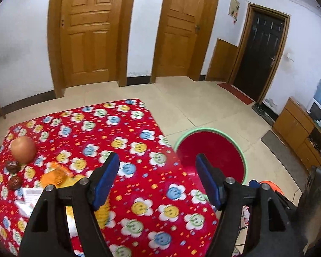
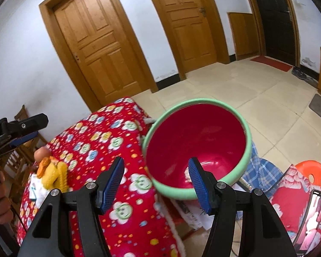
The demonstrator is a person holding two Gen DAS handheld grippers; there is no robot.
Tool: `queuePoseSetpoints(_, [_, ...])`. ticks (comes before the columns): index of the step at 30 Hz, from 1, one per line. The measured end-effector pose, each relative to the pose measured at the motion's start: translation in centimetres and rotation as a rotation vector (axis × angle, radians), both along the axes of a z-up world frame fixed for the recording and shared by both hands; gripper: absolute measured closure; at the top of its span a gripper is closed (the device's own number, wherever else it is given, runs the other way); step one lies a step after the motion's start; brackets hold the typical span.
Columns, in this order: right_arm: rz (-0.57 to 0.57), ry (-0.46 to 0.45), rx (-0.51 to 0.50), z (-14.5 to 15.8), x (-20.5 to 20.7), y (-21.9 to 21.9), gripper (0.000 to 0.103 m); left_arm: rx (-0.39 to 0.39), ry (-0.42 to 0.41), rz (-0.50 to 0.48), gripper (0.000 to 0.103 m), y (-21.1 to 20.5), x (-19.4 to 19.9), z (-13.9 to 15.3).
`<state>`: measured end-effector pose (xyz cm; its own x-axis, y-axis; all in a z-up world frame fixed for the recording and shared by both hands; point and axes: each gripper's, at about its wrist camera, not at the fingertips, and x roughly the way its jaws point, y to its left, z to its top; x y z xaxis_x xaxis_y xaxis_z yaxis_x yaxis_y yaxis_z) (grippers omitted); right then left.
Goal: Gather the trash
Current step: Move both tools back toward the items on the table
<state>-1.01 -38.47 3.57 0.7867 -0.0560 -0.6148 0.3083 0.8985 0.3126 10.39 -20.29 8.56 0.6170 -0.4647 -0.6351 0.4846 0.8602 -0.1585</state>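
Worktop (image 1: 139, 128): covered in a red cloth printed with smiling flowers, standing on a pale tiled floor (image 1: 203, 98).

Bin (image 1: 211, 150): round, red inside with a pale green rim, set on the floor just beside the worktop's right edge; nothing could be made out inside it.

Left gripper (image 1: 157, 177): blue pads spread, nothing between them, held above the worktop near its right edge.

Right gripper (image 2: 156, 181): blue pads likewise spread and empty, held over the gap between the worktop's right edge and the bin.

Items at the worktop's left edge: one round orange-brown fruit (image 1: 23, 152); two small dark brown pieces (image 1: 14, 174) just beside it; a yellow-and-orange object (image 2: 51, 174), blurred and of uncertain kind; white papers (image 1: 28, 201) near the front-left corner, partly hidden behind the left gripper's finger.

Right of the bin: blue checked cloth (image 2: 261, 171) and an orange plastic stool (image 2: 314, 171).

Background: two wooden doors (image 1: 89, 32) and one dark door (image 1: 259, 55).
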Motion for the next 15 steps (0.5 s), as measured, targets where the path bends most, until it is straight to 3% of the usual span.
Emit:
queuePoseSetpoints(12, [0.093, -0.008, -0.017, 0.9, -1.1, 5.0, 0.039, -0.007, 0.009, 0.127, 0.03, 7.6, -2.4, -0.4])
queuePoseSetpoints(15, [0.118, -0.008, -0.022, 0.9, -1.3, 6.4, 0.032, 0.001, 0.013, 0.169, 0.03, 9.7, -2.7, -0.9])
